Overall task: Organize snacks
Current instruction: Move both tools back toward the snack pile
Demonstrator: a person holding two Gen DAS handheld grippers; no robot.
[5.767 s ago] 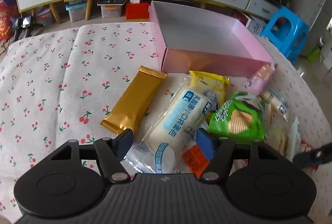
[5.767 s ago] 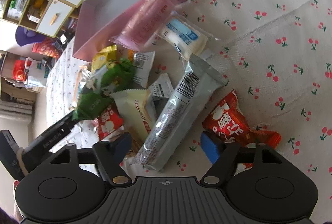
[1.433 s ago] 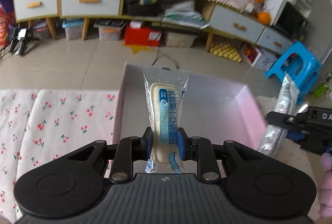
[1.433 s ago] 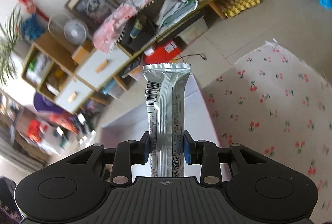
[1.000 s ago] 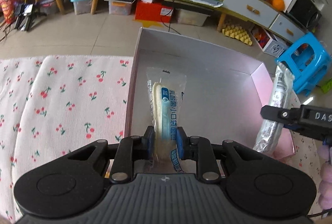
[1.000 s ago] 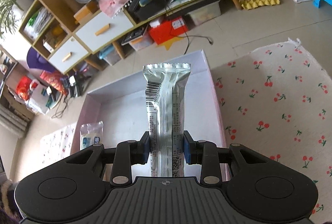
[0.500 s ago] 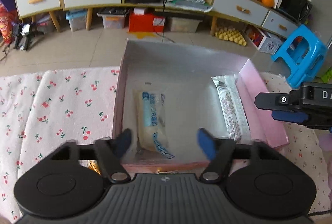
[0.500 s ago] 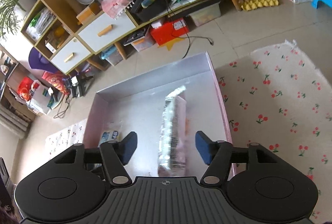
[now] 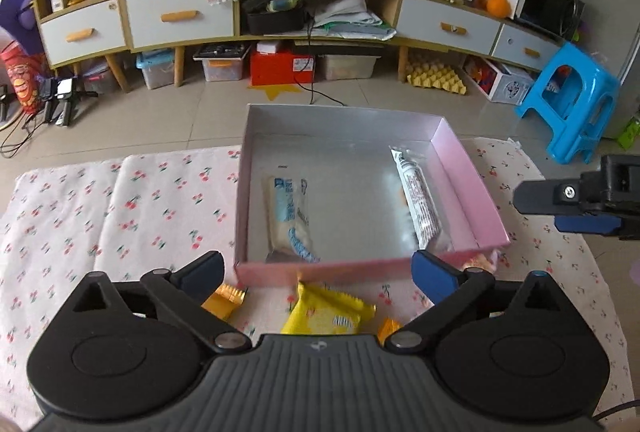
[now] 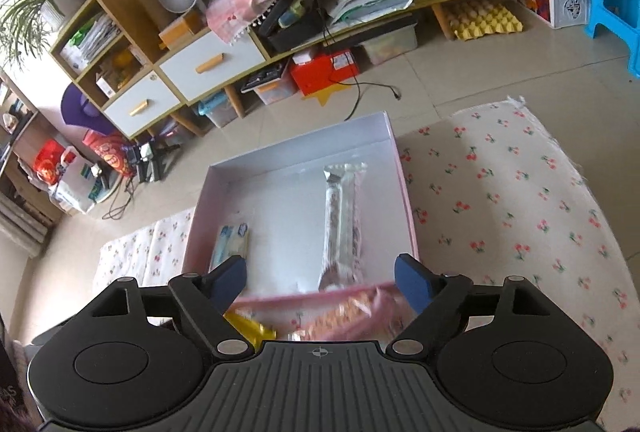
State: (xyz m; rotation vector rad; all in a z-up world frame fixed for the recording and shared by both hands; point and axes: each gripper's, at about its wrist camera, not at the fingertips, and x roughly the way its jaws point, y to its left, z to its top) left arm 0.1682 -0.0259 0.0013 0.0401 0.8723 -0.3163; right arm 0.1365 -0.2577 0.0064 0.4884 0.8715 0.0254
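Cherry-print tablecloth [image 9: 152, 199] covers the table, pink box [image 9: 472, 191] sits on it at the far edge, floor right behind. Two snacks lie flat on the box floor: silver bar [image 9: 418, 197] along the right wall, blue-white bread pack [image 9: 290, 211] toward the left, well apart. More snacks outside, just beside the near wall: yellow pack [image 9: 326, 314], gold wrapper [image 9: 224, 300], orange-pink pack [image 10: 352, 312] (blurred). Left gripper [image 9: 316, 270] jaws have just been opening, now wide apart, nothing between the pads. Right gripper [image 10: 320, 278] jaws have also just been opening, apart and empty.

Risks, as I judge them: box is light and near the table edge, so a gripper catching the near wall on the way back down could shove it toward the floor. Loose snacks lie crowded against that wall, so a pad may pinch two wrappers at once or slip off slick foil. Both grippers aiming for the same cluster could collide. Long bar already takes the right side, so later packs dropped on top may pile up and slide out
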